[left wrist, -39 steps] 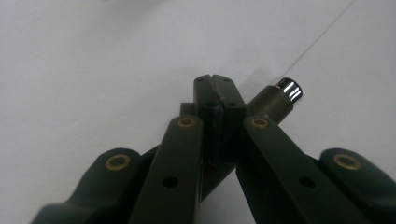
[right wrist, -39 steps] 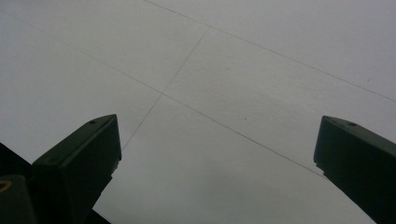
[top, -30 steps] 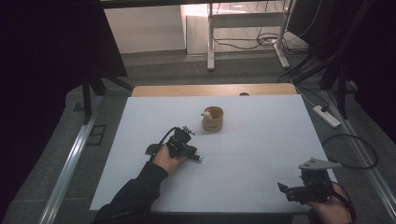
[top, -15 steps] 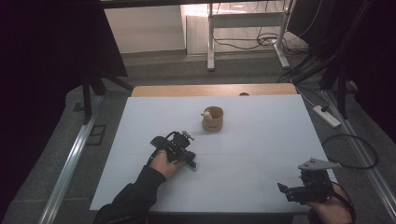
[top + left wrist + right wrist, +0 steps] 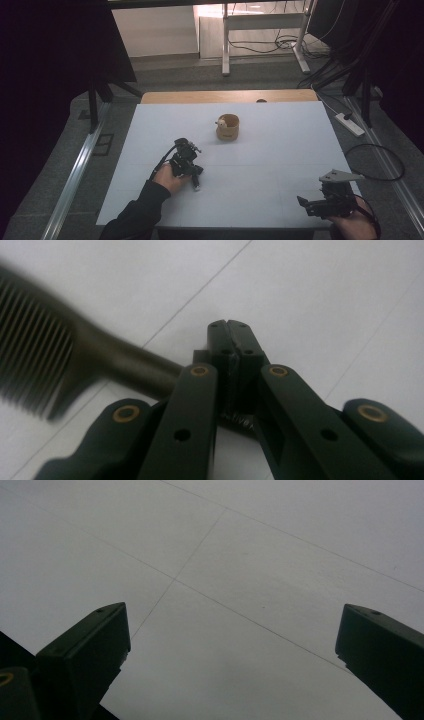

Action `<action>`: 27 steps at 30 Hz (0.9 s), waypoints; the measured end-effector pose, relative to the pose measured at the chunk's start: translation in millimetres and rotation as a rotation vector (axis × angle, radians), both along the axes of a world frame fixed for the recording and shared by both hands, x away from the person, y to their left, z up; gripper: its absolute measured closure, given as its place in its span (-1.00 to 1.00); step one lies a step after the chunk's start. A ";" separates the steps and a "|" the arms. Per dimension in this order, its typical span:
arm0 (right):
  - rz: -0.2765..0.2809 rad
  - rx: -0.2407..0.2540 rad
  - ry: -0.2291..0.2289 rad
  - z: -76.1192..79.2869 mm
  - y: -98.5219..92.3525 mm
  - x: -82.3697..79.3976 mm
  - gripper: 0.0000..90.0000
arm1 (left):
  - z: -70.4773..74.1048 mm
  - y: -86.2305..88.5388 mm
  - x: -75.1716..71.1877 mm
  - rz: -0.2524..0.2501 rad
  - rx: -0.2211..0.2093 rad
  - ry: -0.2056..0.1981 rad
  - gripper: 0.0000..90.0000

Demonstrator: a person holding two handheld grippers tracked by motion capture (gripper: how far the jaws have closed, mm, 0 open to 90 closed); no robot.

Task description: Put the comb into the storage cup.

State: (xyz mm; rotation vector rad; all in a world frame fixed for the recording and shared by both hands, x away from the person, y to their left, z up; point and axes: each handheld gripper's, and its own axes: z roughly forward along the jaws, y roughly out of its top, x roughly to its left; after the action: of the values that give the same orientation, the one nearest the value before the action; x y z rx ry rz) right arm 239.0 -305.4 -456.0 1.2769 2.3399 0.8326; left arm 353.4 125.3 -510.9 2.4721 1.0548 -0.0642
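Your left tongs slid back from the cup, clamped on the comb, which sticks out sideways. Right tongs idle, wide open. Guessing the comb goes cup-ward next, so tilt it upright.

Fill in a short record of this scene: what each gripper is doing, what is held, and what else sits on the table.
left gripper: fingers shut on the handle of a dark comb
right gripper: fingers open, nothing between them, over the table
other item: small brown cup standing beyond the left gripper, apart from it
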 end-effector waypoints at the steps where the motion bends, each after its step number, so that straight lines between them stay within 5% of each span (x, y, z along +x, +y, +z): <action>1: 0.000 0.000 0.000 0.0 0.0 0.0 -0.96 | 0.0 1.1 -0.4 -0.001 0.003 0.002 0.96; 27: 0.008 -0.005 0.004 -0.3 1.1 -0.1 -0.96 | -0.8 27.6 -3.3 0.055 0.015 0.033 0.95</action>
State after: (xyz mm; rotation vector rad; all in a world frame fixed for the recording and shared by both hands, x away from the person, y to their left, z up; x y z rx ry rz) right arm 239.0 -304.3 -456.3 1.2694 2.3508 0.8272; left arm 350.1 152.9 -511.7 2.4612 1.1398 -0.0803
